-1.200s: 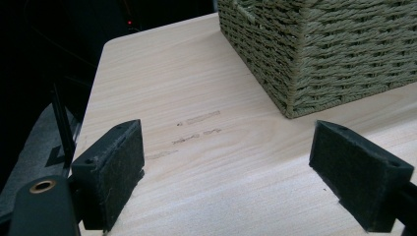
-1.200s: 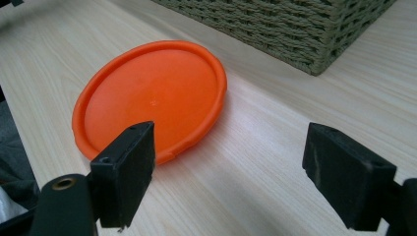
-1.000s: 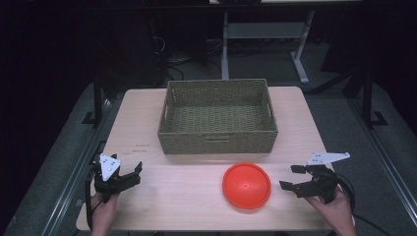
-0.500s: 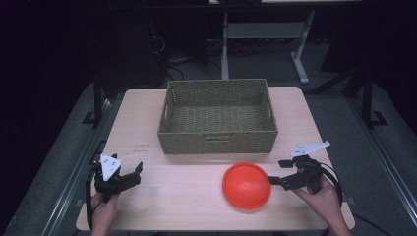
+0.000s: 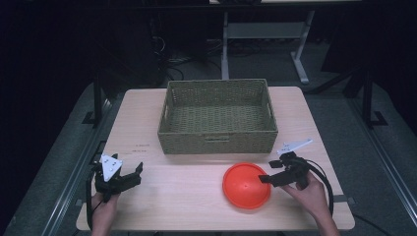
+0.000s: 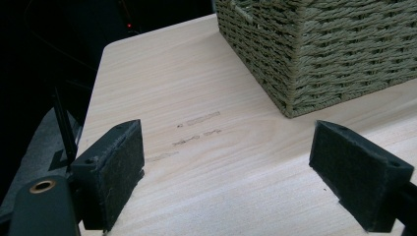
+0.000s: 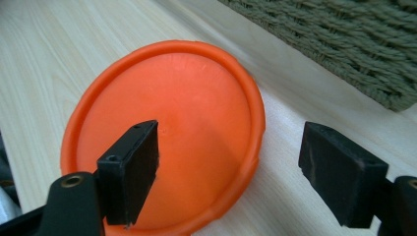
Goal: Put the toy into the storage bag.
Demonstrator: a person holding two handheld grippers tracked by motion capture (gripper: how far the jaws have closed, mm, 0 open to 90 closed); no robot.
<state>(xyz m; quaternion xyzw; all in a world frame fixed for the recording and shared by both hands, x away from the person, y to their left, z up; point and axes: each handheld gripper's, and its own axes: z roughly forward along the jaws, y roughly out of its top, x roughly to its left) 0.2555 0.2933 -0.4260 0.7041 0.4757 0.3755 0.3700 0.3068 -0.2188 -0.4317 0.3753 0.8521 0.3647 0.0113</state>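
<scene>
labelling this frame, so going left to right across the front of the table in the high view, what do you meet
left gripper → orange disc → right gripper, its fingers open at the disc's right edge

Orange plate (image 5: 246,185), olive-green woven basket (image 5: 218,118), pale wood-grain table (image 5: 147,118).

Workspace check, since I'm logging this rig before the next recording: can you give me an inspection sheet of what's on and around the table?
Surface: light wood table, faint marks near its left side.
Job's things: orange disc flat on the table; empty woven basket behind it.
Clutter: nothing seen.
Grippers: left gripper open, over bare wood; right gripper open, its jaws straddling the disc's edge.
Cables: black cable loops from the right gripper.
Surroundings: dark room, grey floor, a white metal frame behind the table.
</scene>
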